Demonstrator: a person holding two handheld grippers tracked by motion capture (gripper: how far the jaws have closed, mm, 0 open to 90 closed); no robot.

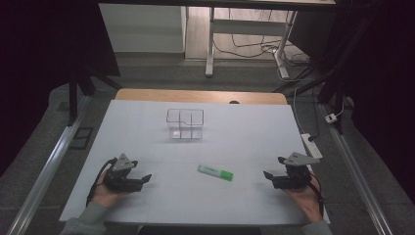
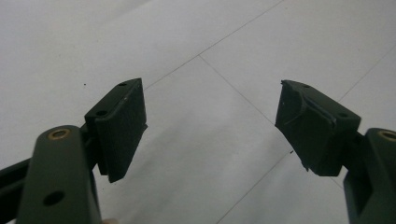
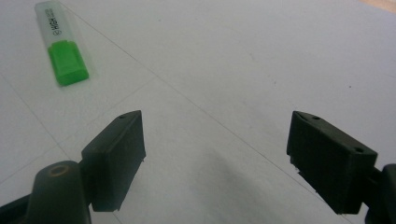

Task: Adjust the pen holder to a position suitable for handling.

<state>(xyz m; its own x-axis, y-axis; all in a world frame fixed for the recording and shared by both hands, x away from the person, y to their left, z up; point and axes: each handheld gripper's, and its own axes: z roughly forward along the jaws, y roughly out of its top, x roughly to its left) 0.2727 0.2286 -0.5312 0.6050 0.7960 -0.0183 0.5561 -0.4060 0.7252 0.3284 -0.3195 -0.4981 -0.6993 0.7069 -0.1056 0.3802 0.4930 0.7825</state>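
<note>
Lying on the white table [image 1: 147,196], the green highlighter [image 1: 215,172] rests between the two grippers — apart from both, nearer than the clear divided organizer [image 1: 185,125]. The left gripper [image 1: 142,181] and right gripper [image 1: 268,175] rest low at the table — jaws spread, holding nothing.

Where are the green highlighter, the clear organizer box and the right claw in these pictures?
green highlighter [image 1: 215,172]: high view, middle of its barrel.
clear organizer box [image 1: 185,117]: high view, its top rim.
right claw [image 3: 215,158]: right gripper view, midway between its two open jaw tips.
</note>
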